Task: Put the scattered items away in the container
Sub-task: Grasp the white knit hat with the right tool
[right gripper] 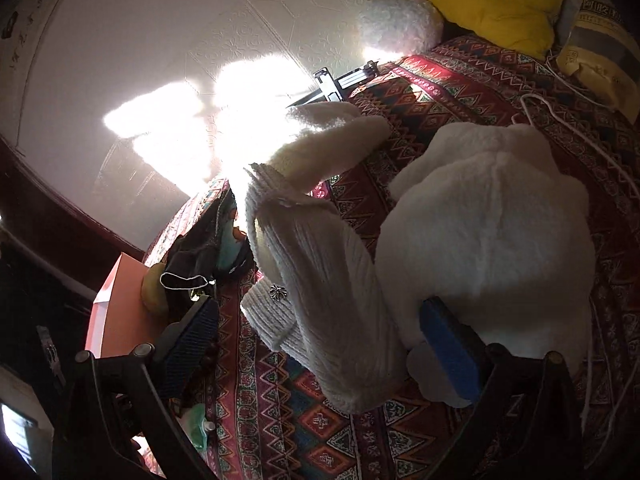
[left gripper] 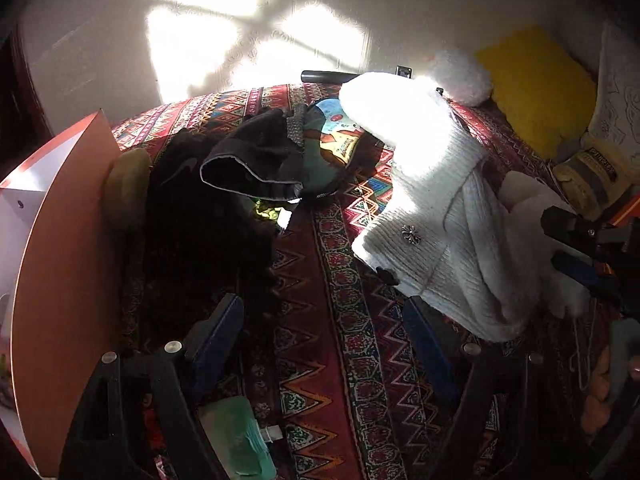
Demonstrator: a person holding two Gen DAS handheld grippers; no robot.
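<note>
1. The white knitted sock [left gripper: 416, 216] lies on the patterned bedspread [left gripper: 332, 320], partly in bright sun, with a small metal cross charm [right gripper: 279, 293] on its ribbed cuff. Just beside it, touching, sits a white fluffy soft thing [right gripper: 488, 248], possibly a plush toy or hat.
2. Both look light, soft and floppy; the sock should sag and trail when lifted. My guess is the thick folded cuff near the charm gives the firmest bite, better than the loose toe end.
3. The left tongs [left gripper: 324, 344] are released, jaws wide, nothing between them, poised above bare bedspread between the dark heap and the sock.
4. The right tongs [right gripper: 320, 344] also stand open: the sock's lower part lies between the jaws, but the pads do not press on it. One blue pad sits against the fluffy thing.
5. The orange box [left gripper: 68, 280], seemingly the container, stands at the bed's left edge.
6. Between it and the sock lies a heap of dark clothing [left gripper: 224, 184] with a colourful printed item [left gripper: 340, 136] behind it; carrying the sock across may snag there.
7. Further off: a yellow cushion [left gripper: 536, 88], a yellowish printed bag [right gripper: 596, 56], a white cord [right gripper: 576, 128] and a green packet [left gripper: 236, 436] near the left tongs.
</note>
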